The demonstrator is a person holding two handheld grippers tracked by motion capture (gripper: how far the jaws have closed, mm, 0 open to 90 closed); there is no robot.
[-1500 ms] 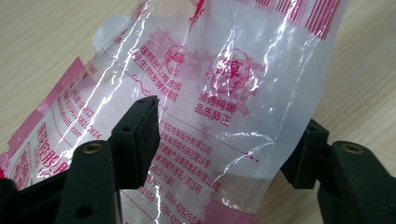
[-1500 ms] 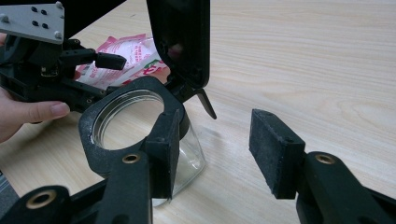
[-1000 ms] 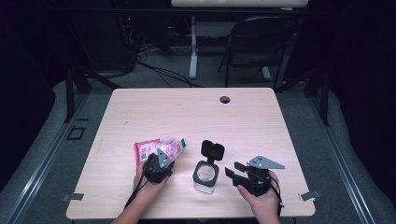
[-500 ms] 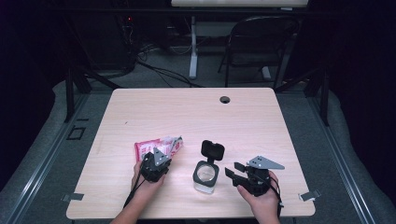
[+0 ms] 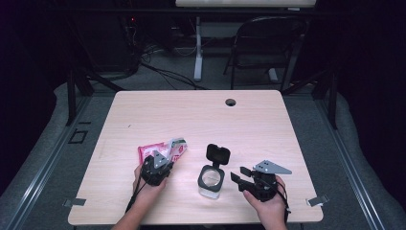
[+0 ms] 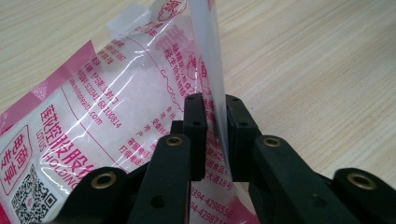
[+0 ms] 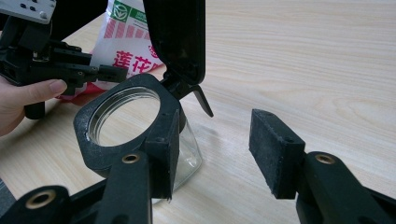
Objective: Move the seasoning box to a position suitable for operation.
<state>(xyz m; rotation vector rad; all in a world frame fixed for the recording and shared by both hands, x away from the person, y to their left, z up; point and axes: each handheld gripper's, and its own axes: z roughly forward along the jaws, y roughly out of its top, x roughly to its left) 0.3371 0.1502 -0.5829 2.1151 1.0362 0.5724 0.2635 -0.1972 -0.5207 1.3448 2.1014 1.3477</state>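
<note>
**Two grippers, one pinch made: bag edge caught, jar waiting**

One gripper has its hold: the left gripper [image 6: 211,135] is clamped narrow on the clear side seam of the pink-and-white bag [image 6: 116,116], which lies on the table [image 5: 201,115] just ahead of that hand. The right gripper [image 7: 215,154] stands wide, holding nothing, one pad beside the collar of the open glass jar [image 5: 211,180], whose black lid [image 5: 218,154] is flipped up.

Judging from this, the bag is being picked up for pouring. Next likely calls for lifting it over the jar's mouth while the right jaws close to steady the jar.
</note>
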